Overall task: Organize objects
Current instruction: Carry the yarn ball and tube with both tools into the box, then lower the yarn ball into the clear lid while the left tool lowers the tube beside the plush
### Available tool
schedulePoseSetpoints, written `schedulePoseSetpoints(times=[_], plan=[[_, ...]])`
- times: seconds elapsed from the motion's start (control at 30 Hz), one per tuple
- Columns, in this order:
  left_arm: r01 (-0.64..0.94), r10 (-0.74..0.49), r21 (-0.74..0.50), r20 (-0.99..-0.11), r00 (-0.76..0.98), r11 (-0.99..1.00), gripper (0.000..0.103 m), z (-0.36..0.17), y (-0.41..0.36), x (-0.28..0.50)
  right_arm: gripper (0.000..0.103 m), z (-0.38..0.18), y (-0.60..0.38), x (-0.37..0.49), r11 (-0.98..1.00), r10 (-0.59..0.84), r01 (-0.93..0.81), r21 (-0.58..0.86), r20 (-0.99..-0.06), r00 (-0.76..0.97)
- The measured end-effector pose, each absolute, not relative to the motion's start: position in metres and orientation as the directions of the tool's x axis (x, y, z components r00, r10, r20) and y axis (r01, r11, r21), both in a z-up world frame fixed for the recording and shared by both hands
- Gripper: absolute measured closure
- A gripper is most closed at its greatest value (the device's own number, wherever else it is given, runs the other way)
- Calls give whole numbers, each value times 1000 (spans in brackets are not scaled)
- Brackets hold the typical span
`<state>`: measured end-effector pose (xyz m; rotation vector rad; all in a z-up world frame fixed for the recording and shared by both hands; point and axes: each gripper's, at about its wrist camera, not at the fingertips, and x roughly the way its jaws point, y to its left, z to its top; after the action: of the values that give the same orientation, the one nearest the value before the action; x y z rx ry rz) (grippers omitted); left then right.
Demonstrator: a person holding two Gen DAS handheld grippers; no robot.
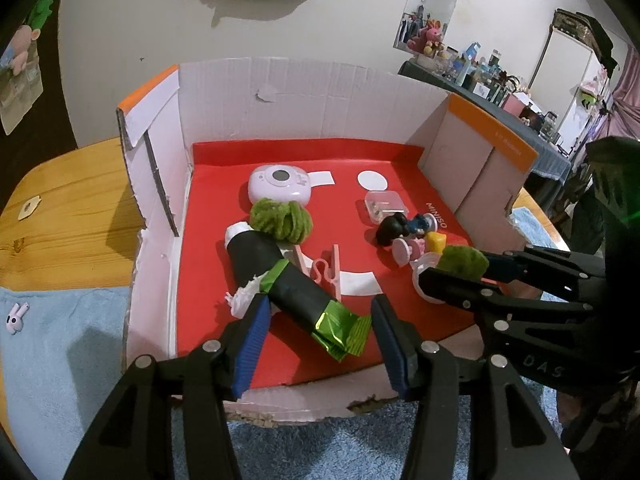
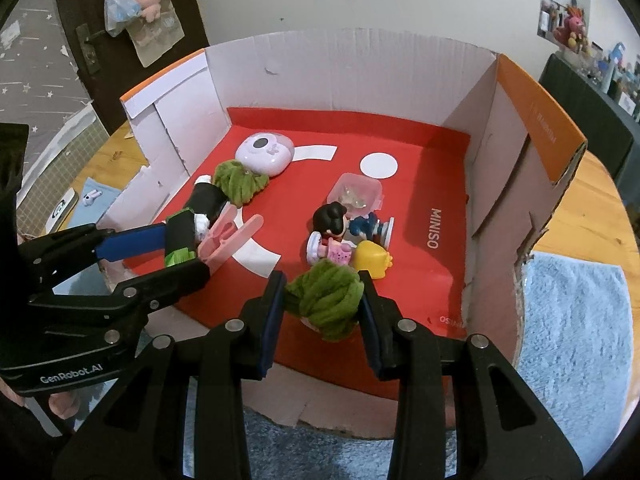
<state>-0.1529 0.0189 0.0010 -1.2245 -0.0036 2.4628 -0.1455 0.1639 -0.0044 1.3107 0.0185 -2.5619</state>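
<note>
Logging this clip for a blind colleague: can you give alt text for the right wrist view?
The right claw grips a green yarn ball over the near edge of a red-floored cardboard box. Behind it lie small figurines, a yellow toy and a clear case. At left, the left claw straddles a black wrapped roll beside a pink clip.

two green yarn balls [image 2: 326, 298] [image 2: 240, 182], two dark wrapped rolls [image 1: 308, 300] [image 1: 252, 256], one pink clip [image 1: 330, 270].

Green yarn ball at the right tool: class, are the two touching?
Touching. In the right wrist view, the right tool has both pads pressed against the green yarn ball.
</note>
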Motion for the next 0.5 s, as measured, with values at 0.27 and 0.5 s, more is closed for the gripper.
schedulePoseSetpoints(times=[0.27, 0.5], plan=[[-333, 333, -165, -766, -550, -929, 47, 1, 20, -154, 56, -5, 165, -143, -965, -231, 236, 115, -796, -560], [-329, 323, -151, -759, -565, -932, 45, 4, 22, -151, 55, -3, 165, -141, -965, -233, 235, 117, -791, -566]])
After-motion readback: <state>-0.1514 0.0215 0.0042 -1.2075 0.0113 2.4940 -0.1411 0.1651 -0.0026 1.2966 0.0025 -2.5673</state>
